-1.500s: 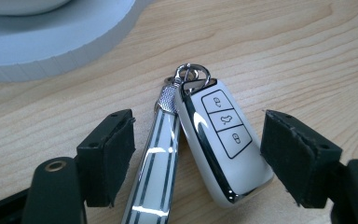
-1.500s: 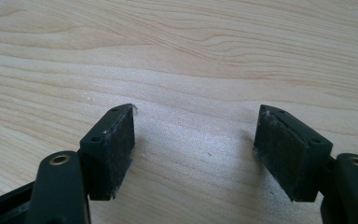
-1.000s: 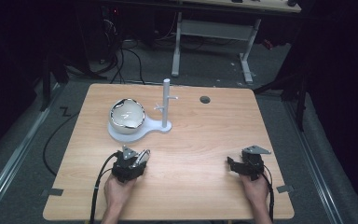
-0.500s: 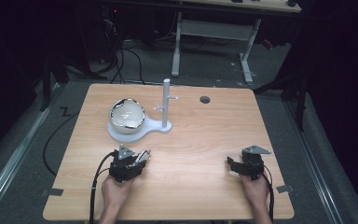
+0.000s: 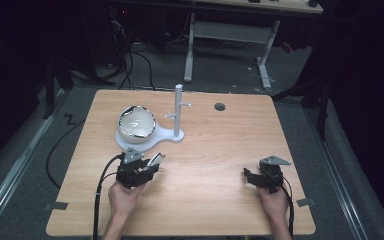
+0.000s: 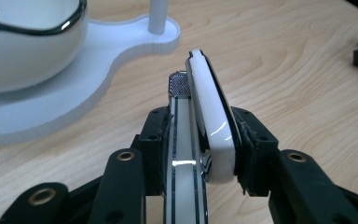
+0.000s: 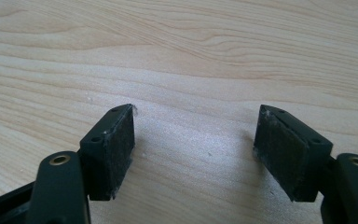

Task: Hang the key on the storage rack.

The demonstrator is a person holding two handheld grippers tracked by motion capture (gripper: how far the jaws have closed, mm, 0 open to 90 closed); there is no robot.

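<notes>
The left tool [image 6: 200,144] is clamped on a slim white-and-chrome thing, most likely a folded pair of glasses or a flat clip-like piece [image 6: 207,121]; hard to call it for sure. It's pinched by its rear half, with the long axis sticking straight out ahead of the jaws and a little knurled metal tip poking up at the front. In the high view the left tool [image 5: 152,161] is seen low over the tabletop [image 5: 220,150], just in front of the white stand base [image 5: 155,137].

So the relation that matters: the stand lies ahead and slightly left of the held piece. The white bowl-like dish with the chrome rim [image 5: 136,121] is sat on the left lobe of that base, and the upright post [image 5: 178,107] with its small pegs is further ahead, on the right lobe. The held piece is pointed roughly toward the post side, near it but not touching.

The right tool [image 5: 252,176] is spread wide with nothing between its pads [image 7: 116,149], parked well apart on the right, so the left hand is clearly the nearer one for whatever gets placed on the stand.
</notes>
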